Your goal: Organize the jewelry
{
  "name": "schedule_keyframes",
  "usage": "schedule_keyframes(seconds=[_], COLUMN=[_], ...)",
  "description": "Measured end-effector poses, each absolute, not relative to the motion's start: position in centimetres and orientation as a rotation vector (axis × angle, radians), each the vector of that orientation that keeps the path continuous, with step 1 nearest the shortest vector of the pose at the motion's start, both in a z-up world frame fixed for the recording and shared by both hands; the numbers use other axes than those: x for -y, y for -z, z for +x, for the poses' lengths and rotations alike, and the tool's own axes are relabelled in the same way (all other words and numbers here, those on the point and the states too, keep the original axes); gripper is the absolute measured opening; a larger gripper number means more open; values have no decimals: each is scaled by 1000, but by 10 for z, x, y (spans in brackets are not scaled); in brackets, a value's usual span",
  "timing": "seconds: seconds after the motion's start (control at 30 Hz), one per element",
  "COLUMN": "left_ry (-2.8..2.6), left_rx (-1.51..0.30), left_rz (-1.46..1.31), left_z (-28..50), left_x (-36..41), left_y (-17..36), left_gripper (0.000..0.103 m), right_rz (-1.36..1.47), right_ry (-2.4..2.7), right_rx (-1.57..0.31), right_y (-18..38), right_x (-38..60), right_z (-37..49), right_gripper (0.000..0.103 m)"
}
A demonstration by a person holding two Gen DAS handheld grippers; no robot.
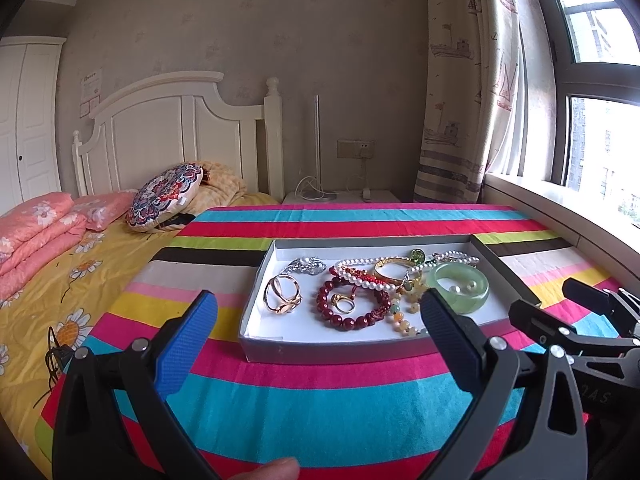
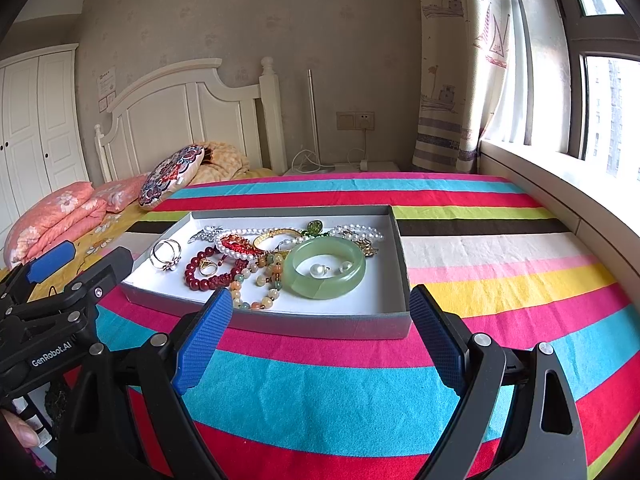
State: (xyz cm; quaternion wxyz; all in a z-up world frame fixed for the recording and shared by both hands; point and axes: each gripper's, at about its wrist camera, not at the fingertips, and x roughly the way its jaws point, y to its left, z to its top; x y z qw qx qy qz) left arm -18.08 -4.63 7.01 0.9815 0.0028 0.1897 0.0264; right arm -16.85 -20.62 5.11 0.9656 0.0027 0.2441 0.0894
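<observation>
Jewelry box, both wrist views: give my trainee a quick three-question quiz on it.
1. True or false: the green bangle lies inside the box.
2. What sits inside the bangle's ring? A) pearl earrings B) a coin C) a key
3. Fill in: both the left tool and the right tool are ____ and hold nothing.

Key: 1 true; 2 A, pearl earrings; 3 open.

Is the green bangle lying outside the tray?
No, the green bangle lies inside the gray tray, with small pearl pieces within its ring.
</observation>
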Motion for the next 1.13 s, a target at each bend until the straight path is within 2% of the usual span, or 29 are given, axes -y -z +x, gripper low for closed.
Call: schedule_keyframes(seconds=[0.8, 0.97, 1.13], left_ry=[-79, -35, -30], left_rx=[-400, -541, -830], left_rz=[15, -2, -84], left_z=[-185, -177, -151], left_x=[46, 32, 7], left_y=[-66, -62, -37], left_gripper=[101, 101, 101], right_rz=[11, -47, -188], right_ry=[-185, -169, -185], right_rx=[-511, -616, -785], right_y=[-48, -45, -27], right_x=[205, 196, 175], right_z=[-168, -168, -167], right_gripper=[86, 86, 86])
